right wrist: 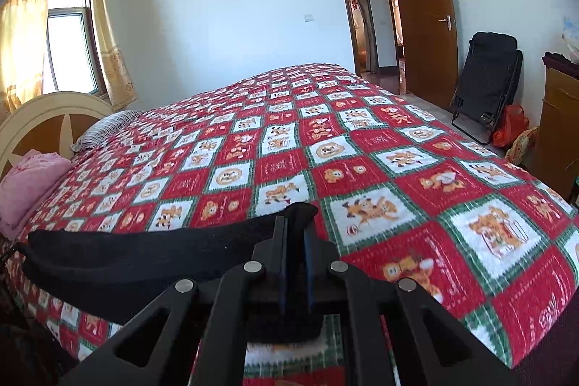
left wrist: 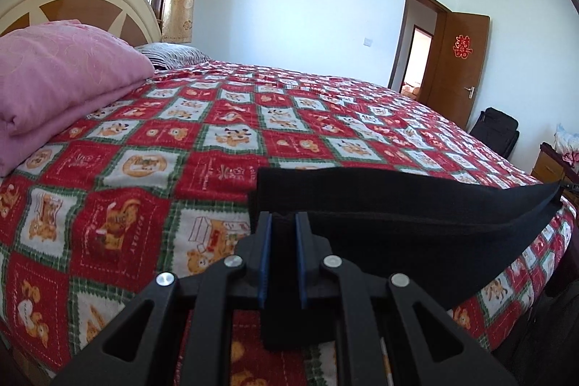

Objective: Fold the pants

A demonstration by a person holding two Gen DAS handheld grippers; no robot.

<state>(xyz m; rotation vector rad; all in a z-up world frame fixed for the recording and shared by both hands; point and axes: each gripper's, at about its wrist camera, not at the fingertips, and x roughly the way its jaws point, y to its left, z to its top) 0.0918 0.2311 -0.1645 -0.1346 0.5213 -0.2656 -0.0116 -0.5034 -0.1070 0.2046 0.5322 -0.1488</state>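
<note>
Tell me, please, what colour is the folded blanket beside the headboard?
Pink; the folded blanket shows best in the left wrist view.

Your left wrist camera looks along its gripper, low and close over the bedspread [left wrist: 152,147], facing the door [left wrist: 457,67]. Your right wrist camera faces likewise; both share the bed, door and headboard [right wrist: 43,125].

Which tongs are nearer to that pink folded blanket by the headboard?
Left. The left tongs have the pink blanket close by; from the right tongs, it lies far across the bed.
</note>
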